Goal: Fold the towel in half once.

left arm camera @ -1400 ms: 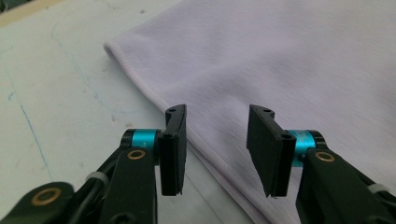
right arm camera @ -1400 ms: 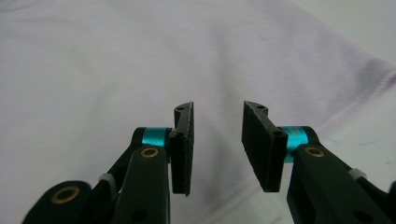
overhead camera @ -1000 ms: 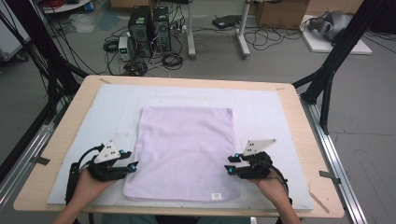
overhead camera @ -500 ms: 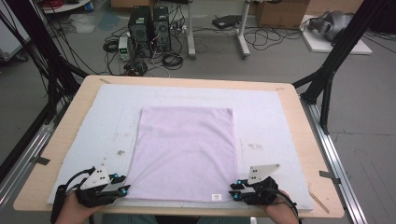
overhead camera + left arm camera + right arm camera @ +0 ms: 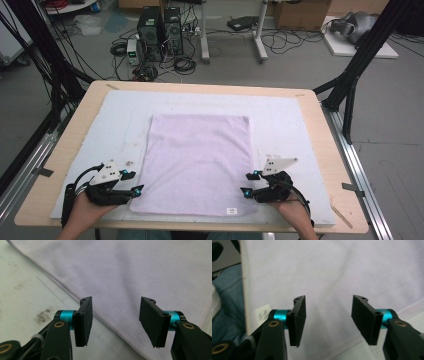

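Flat pale lilac cloth (image 5: 197, 162) on white-padded wooden counter (image 5: 310, 120); forearms cut off below; left gripper (image 5: 134, 183), right gripper (image 5: 248, 184) jaws just opened, gaping, empty; cluttered floor behind

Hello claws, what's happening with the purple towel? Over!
Left claw and right claw just opened, holding nothing. Purple towel flat between them. Nothing in the way.

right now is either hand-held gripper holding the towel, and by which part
Nothing is held: left hand-held gripper and right hand-held gripper stand open at the lilac towel's side edges.
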Action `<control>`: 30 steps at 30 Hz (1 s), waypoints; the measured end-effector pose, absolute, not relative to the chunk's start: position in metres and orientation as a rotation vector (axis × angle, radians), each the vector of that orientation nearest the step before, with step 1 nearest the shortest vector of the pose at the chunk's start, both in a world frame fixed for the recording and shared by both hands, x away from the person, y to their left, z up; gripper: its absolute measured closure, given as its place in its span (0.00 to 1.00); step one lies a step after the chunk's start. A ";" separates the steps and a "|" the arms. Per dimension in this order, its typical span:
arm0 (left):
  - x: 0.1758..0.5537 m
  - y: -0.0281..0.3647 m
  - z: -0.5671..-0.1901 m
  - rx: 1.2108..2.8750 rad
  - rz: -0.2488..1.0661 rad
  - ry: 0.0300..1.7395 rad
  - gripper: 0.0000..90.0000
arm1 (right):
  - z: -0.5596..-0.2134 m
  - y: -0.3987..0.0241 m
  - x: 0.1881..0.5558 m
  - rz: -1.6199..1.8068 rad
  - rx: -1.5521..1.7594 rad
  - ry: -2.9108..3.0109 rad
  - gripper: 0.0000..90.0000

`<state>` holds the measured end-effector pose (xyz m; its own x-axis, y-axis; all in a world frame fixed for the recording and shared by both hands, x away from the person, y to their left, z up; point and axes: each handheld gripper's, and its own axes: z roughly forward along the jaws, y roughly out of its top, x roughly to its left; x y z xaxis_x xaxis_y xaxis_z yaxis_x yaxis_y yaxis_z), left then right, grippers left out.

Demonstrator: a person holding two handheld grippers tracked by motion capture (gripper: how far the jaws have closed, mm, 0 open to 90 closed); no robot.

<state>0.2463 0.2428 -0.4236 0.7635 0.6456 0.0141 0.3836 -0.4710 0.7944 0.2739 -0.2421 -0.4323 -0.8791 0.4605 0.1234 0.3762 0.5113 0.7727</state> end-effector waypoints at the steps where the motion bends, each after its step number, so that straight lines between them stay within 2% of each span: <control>1: 0.250 0.241 -0.423 2.119 0.398 0.769 0.49 | -0.431 -0.241 0.279 1.312 0.745 2.635 0.45; 5: 0.264 0.237 -0.418 2.111 0.388 0.785 0.44 | -0.426 -0.235 0.296 1.289 0.774 2.619 0.40; 10: 0.283 0.235 -0.413 2.099 0.384 0.813 0.41 | -0.419 -0.231 0.316 1.275 0.790 2.595 0.39; 19: 0.305 0.234 -0.408 2.074 0.405 0.852 0.40 | -0.410 -0.224 0.347 1.244 0.787 2.596 0.37; 30: 0.328 0.236 -0.395 2.047 0.432 0.890 0.40 | -0.395 -0.222 0.367 1.228 0.775 2.597 0.36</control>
<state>0.3278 0.2358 -0.3953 0.6881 0.7254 -0.0171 0.4356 -0.3942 0.8092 0.3670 -0.2219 -0.3954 -0.8516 0.5197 0.0692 0.3832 0.5269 0.7587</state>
